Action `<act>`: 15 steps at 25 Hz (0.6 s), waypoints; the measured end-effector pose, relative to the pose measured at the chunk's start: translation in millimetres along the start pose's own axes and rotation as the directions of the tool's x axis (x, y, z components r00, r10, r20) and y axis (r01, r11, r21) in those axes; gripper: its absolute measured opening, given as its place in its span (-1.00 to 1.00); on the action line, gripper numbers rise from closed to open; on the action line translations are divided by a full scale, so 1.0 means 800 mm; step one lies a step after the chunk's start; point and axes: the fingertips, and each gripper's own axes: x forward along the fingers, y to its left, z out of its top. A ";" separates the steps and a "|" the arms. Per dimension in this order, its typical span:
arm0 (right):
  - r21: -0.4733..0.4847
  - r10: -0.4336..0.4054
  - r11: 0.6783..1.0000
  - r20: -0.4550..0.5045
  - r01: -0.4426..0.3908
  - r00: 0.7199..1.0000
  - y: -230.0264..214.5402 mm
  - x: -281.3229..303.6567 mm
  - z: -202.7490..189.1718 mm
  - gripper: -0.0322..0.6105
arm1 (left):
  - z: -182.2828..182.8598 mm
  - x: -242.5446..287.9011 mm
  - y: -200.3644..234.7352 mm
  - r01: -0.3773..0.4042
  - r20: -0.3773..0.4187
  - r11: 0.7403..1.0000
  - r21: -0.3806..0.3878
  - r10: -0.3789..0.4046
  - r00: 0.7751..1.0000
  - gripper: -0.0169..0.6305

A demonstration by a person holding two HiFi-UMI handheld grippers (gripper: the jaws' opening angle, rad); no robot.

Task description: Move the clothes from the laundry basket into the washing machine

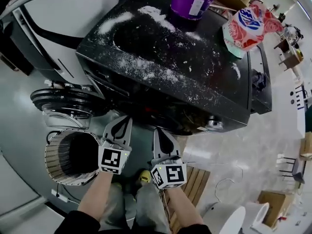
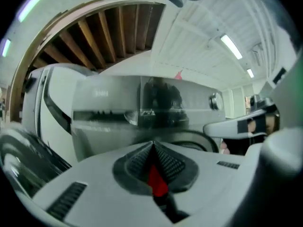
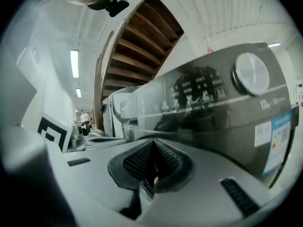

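Note:
The black washing machine (image 1: 170, 57) fills the top of the head view, its round door (image 1: 68, 101) swung open at the left. The slatted laundry basket (image 1: 53, 162) stands on the floor at lower left; I see no clothes in its dark inside. My left gripper (image 1: 122, 120) and right gripper (image 1: 161, 131) are held side by side before the washer's front, both shut. The left gripper (image 2: 152, 145) shows a red sliver between its pads; I cannot tell what it is. The right gripper (image 3: 152, 143) faces the control panel and dial (image 3: 252, 73), nothing held.
White powder is strewn over the washer's top, where a purple detergent bottle (image 1: 192, 1) and a red-and-white bag (image 1: 246, 28) stand. A white appliance (image 1: 53, 23) is to the left. A wooden slatted board (image 1: 195, 182) lies on the floor at the right.

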 end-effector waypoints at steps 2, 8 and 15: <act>0.017 -0.003 1.000 0.006 0.003 1.000 0.010 -0.005 0.047 -0.89 | 0.047 -0.028 0.013 -0.021 0.000 0.999 0.033 0.021 1.000 -0.91; 0.016 0.008 1.000 0.007 -0.008 1.000 0.042 -0.022 0.171 -0.89 | 0.178 -0.113 0.070 -0.125 0.012 0.992 0.030 0.125 0.992 -0.91; -0.007 -0.004 1.000 0.040 0.004 0.999 0.083 -0.041 0.284 -0.89 | 0.285 -0.203 0.119 -0.180 0.011 0.980 0.084 0.179 0.984 -0.91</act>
